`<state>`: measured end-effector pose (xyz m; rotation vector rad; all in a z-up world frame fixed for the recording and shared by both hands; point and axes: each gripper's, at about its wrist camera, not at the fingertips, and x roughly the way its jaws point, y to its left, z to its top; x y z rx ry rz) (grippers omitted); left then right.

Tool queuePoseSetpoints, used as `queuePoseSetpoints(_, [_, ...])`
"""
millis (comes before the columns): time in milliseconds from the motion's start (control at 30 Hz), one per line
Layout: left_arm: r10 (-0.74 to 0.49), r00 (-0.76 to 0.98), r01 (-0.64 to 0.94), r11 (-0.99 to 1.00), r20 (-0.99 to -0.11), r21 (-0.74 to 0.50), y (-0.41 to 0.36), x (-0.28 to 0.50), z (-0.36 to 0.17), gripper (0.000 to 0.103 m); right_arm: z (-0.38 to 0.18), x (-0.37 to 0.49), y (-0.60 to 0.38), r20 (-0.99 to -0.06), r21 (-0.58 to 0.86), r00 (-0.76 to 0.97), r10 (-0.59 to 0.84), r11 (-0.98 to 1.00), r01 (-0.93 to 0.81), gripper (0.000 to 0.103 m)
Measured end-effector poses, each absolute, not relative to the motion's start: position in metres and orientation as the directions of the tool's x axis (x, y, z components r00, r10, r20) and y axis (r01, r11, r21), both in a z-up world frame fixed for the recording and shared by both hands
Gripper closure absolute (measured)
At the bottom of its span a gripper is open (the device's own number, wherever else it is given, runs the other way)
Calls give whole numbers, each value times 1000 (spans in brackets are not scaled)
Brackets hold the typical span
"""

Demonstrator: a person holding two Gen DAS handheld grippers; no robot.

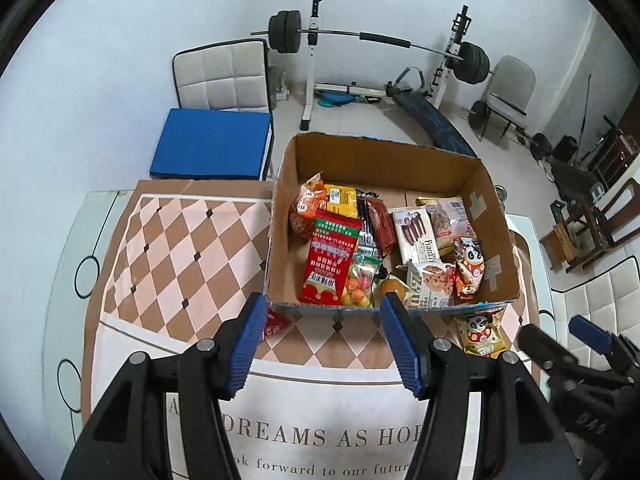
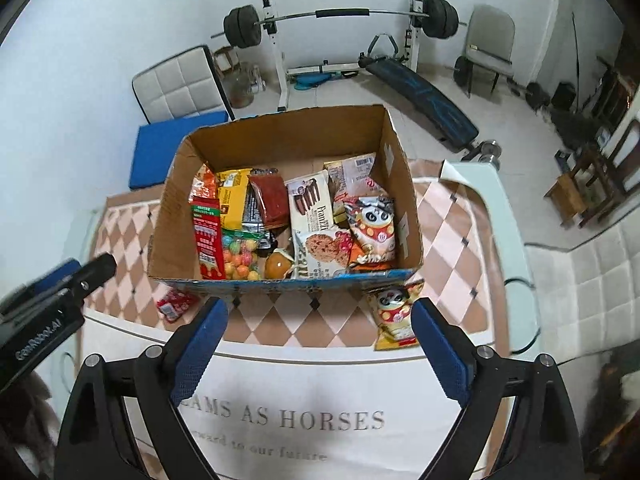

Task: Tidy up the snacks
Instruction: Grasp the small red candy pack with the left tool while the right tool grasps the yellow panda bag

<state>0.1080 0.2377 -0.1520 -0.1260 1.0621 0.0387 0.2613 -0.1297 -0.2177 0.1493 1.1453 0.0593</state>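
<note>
An open cardboard box [image 1: 384,160] [image 2: 288,136] stands on the checked tablecloth and holds several snack packets. Among them are a red packet [image 1: 330,264], a bag of coloured candy balls [image 2: 239,256] and cookie packs [image 2: 320,246]. Two packets lie on the table in front of the box. One is a yellow panda-print packet [image 1: 482,334] [image 2: 394,320] at the box's front right corner. The other is a small red packet [image 1: 276,325] [image 2: 176,306] at its front left. My left gripper [image 1: 324,300] hovers open and empty before the box's front wall. My right gripper [image 2: 320,305] is open wide, the panda packet just inside its right finger [image 2: 436,344].
The tablecloth [image 1: 184,248] covers a glass table with printed text near me. Behind the table are a chair with a blue cushion [image 1: 212,144], a barbell rack [image 1: 316,36] and a sit-up bench [image 2: 424,96]. A white quilted seat [image 2: 592,280] is to the right.
</note>
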Motion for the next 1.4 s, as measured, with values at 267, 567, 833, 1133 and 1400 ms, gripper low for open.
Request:
queuePoseSetpoints(267, [-54, 349, -147, 983, -936, -112, 230, 100, -223, 37, -308, 260, -217, -946, 241, 285, 155, 925, 294, 8])
queuePoseSetpoints(567, [-17, 218, -183, 981, -976, -58, 218, 97, -290, 37, -406, 295, -242, -976, 198, 152, 155, 926, 323, 8])
queuePoseSetpoints(833, [43, 184, -188, 982, -982, 7, 229, 98, -314, 37, -449, 323, -194, -999, -3, 46, -7, 995, 99, 26])
queuePoseSetpoints(1133, [52, 197, -166, 986, -979, 18, 295, 98, -322, 37, -434, 274, -139, -982, 187, 39, 183, 975, 118, 42])
queuePoseSetpoints(1400, [30, 194, -33, 999, -980, 24, 326, 138, -337, 37, -446, 270, -81, -952, 303, -9, 306, 948, 98, 42])
